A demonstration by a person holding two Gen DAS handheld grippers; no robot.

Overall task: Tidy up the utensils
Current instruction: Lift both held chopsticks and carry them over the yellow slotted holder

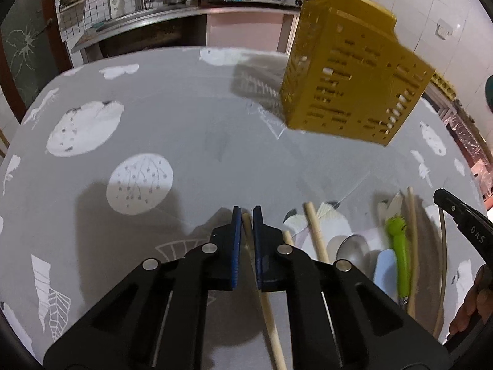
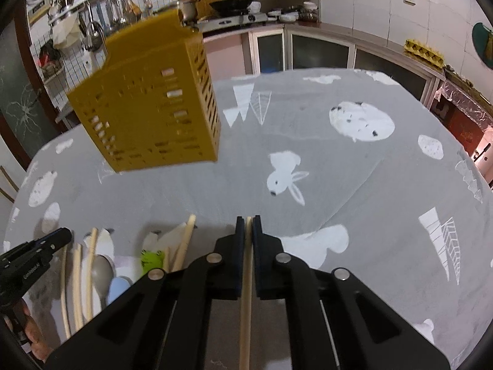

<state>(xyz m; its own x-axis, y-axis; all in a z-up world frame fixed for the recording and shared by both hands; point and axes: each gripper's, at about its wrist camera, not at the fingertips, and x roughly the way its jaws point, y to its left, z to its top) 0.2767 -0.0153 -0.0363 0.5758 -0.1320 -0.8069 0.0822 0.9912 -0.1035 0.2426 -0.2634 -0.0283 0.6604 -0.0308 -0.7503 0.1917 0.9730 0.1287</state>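
Each gripper grips a single wooden chopstick: the left gripper (image 1: 246, 212) has its pads narrowed on one chopstick (image 1: 271, 323), the right gripper (image 2: 248, 223) is clamped on another chopstick (image 2: 245, 308). The yellow slotted utensil holder (image 1: 348, 92) stands on the grey printed tablecloth (image 1: 185, 117) at one o'clock from the left gripper; what it holds cannot be made out. The pickup appears done; next, each stick likely needs tipping upright over the holder's opening. More chopsticks, a metal spoon (image 1: 352, 246) and a green-handled utensil (image 1: 400, 252) lie at four o'clock.

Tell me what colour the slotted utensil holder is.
Mustard yellow; the holder shows best in the right wrist view.
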